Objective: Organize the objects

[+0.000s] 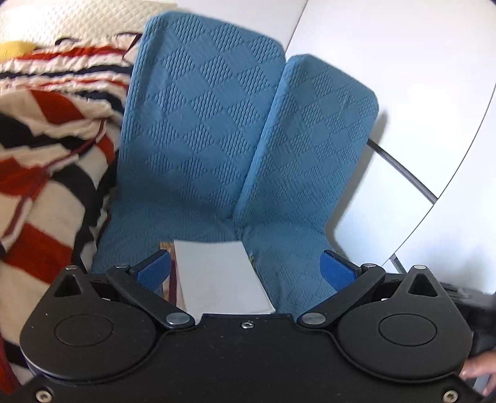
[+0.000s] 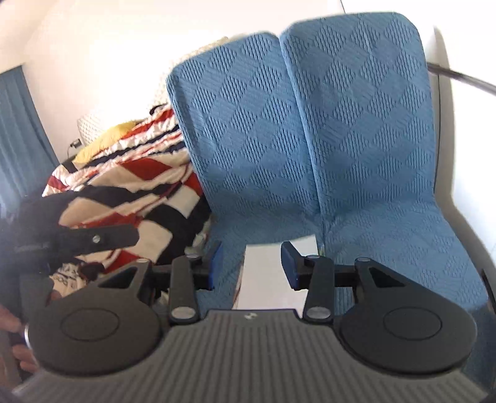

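Observation:
Two blue quilted pillows [image 1: 198, 124] [image 1: 313, 148] stand side by side against a white wall, on a bed cover of the same blue cloth. A flat white book-like thing [image 1: 217, 279] lies on the cover in front of them, with a coloured edge showing beneath it. My left gripper [image 1: 245, 269] hangs above it, jaws wide open, touching nothing. The right wrist view shows the same pillows [image 2: 248, 124] [image 2: 365, 117] and the white thing [image 2: 269, 279]. My right gripper [image 2: 252, 266] stands part open above them with nothing between its pads.
A rumpled blanket [image 1: 46, 155] [image 2: 130, 186] striped red, black and cream is heaped left of the pillows, with a yellow cushion [image 2: 102, 139] and a cream quilted pillow [image 1: 77, 21] behind it. A dark cable [image 1: 403, 173] runs along the white wall. A blue curtain [image 2: 18, 139] hangs far left.

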Tool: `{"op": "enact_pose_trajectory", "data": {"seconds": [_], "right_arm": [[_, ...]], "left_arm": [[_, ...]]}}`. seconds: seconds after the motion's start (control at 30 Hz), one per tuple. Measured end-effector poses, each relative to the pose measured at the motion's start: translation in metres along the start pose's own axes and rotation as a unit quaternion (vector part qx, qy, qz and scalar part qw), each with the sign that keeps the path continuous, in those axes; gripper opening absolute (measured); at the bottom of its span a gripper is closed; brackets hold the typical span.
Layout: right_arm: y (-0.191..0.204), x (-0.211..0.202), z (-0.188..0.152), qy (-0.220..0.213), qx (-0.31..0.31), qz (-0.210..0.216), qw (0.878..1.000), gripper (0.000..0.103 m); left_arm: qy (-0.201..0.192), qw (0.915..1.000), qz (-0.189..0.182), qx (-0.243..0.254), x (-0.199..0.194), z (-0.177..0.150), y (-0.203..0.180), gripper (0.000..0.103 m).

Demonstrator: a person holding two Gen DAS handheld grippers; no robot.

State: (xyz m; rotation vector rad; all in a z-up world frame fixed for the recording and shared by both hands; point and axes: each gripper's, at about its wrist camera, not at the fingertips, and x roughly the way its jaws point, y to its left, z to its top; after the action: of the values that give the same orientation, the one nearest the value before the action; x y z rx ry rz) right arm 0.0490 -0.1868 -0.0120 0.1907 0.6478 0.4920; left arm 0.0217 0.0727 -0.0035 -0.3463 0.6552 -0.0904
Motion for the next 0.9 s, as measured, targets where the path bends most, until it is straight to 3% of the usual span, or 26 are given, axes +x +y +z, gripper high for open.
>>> {"op": "enact_pose_trajectory", "data": {"seconds": [0.27, 0.4, 0.63, 0.67, 0.73, 0.9], "right_arm": [[-0.001, 0.015, -0.037, 0.037, 0.018, -0.011, 0.999, 0.044], [-0.001, 0.017, -0.045, 0.040, 0.019, -0.025, 0.999, 0.044], [-0.005, 0.020, -0.051, 0.052, 0.024, -0.046, 0.997, 0.044], [-0.005, 0.021, -0.052, 0.052, 0.023, -0.048, 0.997, 0.045], [-0.006, 0.019, -0.052, 0.049, 0.024, -0.051, 0.997, 0.057], [-0.007, 0.019, -0.049, 0.047, 0.023, -0.057, 0.997, 0.062]], "left_arm": [[0.025, 0.9995, 0.016, -0.005, 0.013, -0.027, 0.008, 0.102], [0.032, 0.9993, 0.014, 0.010, 0.015, -0.036, 0.006, 0.102], [0.039, 0.9991, 0.011, -0.011, 0.018, -0.043, 0.009, 0.102], [0.038, 0.9991, 0.011, -0.015, 0.018, -0.043, 0.009, 0.102], [0.033, 0.9992, 0.014, -0.017, 0.017, -0.042, 0.009, 0.102], [0.033, 0.9992, 0.011, -0.019, 0.018, -0.040, 0.007, 0.102]]}}
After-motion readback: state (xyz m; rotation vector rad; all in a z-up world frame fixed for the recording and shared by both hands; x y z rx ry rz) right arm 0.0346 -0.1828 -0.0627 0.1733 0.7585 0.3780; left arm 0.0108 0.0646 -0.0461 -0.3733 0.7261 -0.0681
